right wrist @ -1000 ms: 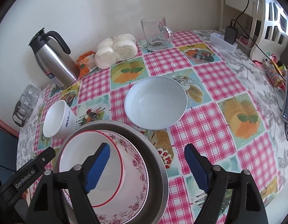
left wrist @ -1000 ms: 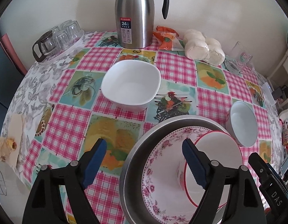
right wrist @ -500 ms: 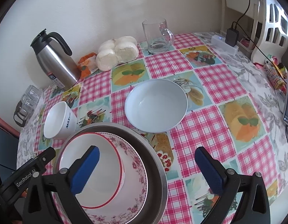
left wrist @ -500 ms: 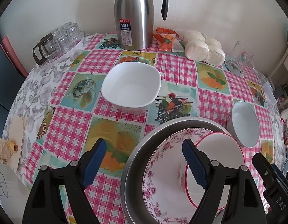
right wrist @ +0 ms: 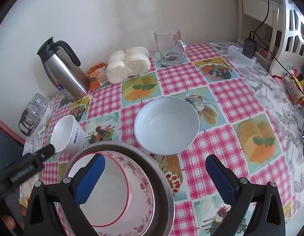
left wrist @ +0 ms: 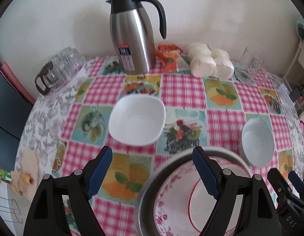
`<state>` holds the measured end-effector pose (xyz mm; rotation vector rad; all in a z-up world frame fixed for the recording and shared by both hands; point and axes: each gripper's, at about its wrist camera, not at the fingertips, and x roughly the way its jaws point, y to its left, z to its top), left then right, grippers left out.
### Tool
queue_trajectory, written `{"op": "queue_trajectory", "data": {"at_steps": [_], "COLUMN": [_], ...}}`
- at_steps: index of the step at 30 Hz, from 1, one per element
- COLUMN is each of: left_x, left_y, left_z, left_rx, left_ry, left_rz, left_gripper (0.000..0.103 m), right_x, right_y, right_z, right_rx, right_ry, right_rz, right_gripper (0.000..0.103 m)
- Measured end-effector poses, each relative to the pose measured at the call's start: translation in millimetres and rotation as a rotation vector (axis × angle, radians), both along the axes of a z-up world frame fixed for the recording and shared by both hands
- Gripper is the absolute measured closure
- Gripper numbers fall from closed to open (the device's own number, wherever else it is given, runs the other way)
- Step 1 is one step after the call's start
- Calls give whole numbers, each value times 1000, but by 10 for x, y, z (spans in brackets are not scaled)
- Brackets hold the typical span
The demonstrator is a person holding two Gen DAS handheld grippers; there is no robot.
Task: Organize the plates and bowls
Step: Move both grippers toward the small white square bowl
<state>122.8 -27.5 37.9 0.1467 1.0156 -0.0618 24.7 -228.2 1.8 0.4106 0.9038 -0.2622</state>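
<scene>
The left tool [left wrist: 152, 169] is held wide open with nothing gripped, above the checked counter [left wrist: 181, 86] and the edge of the steel basin [left wrist: 148, 200]. The right tool [right wrist: 154, 177] is likewise fully spread and empty, its left finger [right wrist: 91, 179] seen over the basin. Nested inside the basin are a floral plate [right wrist: 144, 188] and a red-rimmed bowl [right wrist: 104, 192]. A square white bowl [left wrist: 137, 124] and a round pale bowl [right wrist: 166, 124] are set apart on the counter beyond the basin. A steel flask [left wrist: 132, 39] is placed near the wall.
</scene>
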Motion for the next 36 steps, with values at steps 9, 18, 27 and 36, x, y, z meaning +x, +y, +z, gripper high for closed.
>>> {"op": "queue_trajectory", "data": {"at_steps": [9,18,27,36], "left_x": [293,555,705,779], "left_y": [-44,-37,203,606], "left_z": [322,112,-127,-202], "left_rx": [0,-51,-133,-220], "left_ry": [-68,-30,33,74], "left_rz": [-18,-11,24,67], "left_gripper": [19,19,19,19], "right_x": [93,185,217,188], "right_y": [-195,-258,-314,-211], "right_z": [-46,-63,-14,245], "right_rx": [-1,-10,-30,-71], "right_ry": [1,6,24,-4], "right_rz": [-35,-52,-79,-69], "right_gripper": [0,0,0,0]}}
